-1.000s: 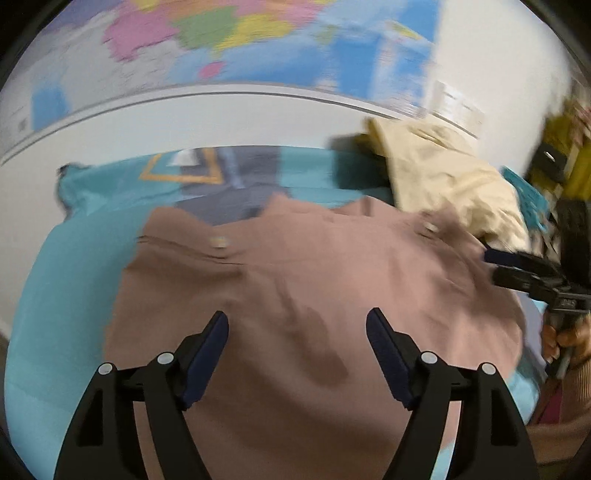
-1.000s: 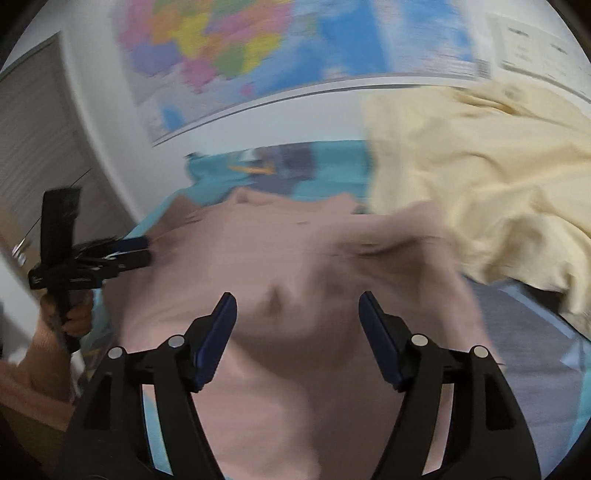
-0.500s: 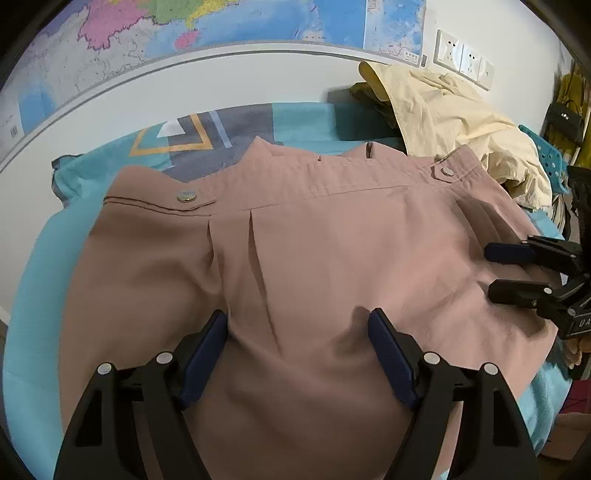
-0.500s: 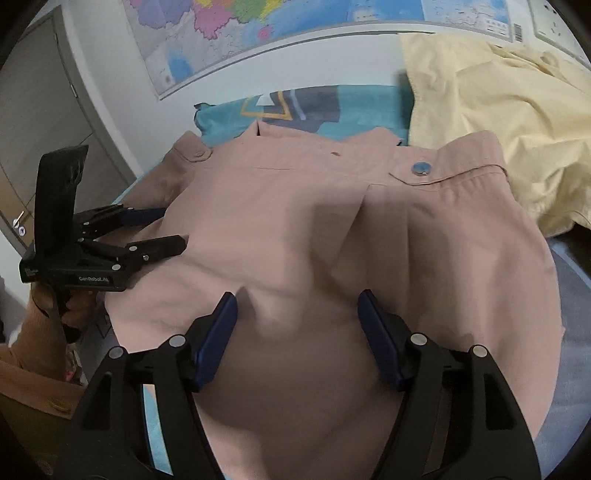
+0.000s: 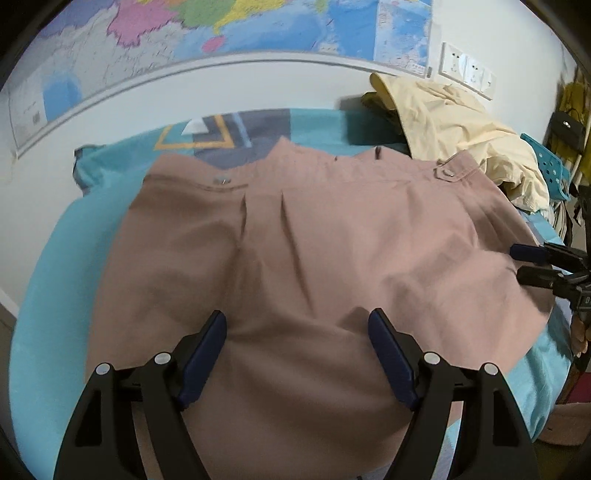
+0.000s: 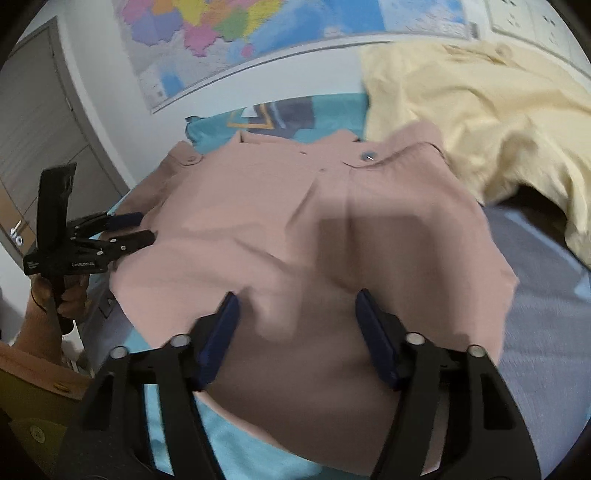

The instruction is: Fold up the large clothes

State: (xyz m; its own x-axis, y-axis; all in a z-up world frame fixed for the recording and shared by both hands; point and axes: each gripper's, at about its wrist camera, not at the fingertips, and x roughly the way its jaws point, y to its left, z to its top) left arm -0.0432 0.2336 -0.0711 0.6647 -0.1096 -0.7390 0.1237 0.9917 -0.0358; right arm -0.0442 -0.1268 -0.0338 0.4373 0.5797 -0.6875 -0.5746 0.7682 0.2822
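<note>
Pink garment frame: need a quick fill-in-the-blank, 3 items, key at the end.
1. The pink garment lies spread on a bedspread that is mostly ____ in colour.
2. The crumpled pile beside the pink garment is a ____ garment.
3. On the wall behind hangs a coloured ____.
Missing words: teal; yellow; map

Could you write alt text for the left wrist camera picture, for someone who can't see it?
A dusty-pink garment lies spread on a teal bedcover, between the open left gripper fingers. A cream garment is heaped behind it, under a wall map.
</note>
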